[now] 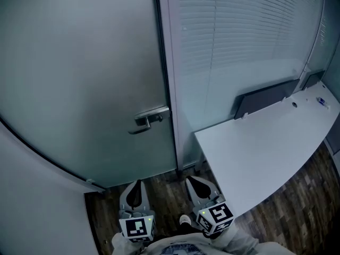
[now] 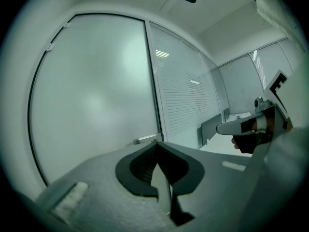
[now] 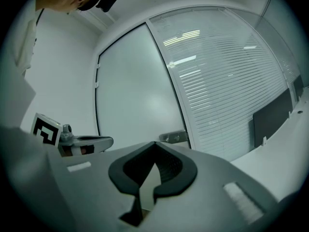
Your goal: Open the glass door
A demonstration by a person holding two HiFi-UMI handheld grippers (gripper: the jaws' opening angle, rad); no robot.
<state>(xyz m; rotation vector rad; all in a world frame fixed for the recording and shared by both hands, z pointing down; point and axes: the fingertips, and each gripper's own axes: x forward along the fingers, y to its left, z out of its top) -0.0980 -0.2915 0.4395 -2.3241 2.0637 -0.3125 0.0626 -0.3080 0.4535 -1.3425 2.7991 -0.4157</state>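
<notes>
The glass door [image 1: 79, 78] filled the upper left of the head view, with its lever handle [image 1: 150, 118] near centre. The left gripper [image 1: 137, 187] and right gripper [image 1: 195, 185] both had their jaws together and empty, so either would probably skid off the lever rather than grip it. They sat side by side at the bottom edge, pointing nearly level at the door and well short of the handle.

we see a white desk [image 1: 265, 158] filling the head view toward four o'clock, with a dark panel [image 1: 265, 97] standing upright along its far edge at two o'clock. slatted blinds [image 1: 239, 36] hang beyond it at one o'clock. a small round hole [image 1: 294, 104] and a small blue-marked item [image 1: 321, 101] sit on the desk near three o'clock. dark wood floor [image 1: 170, 195] lies at six o'clock, and a plain white wall [image 1: 32, 195] at eight.
</notes>
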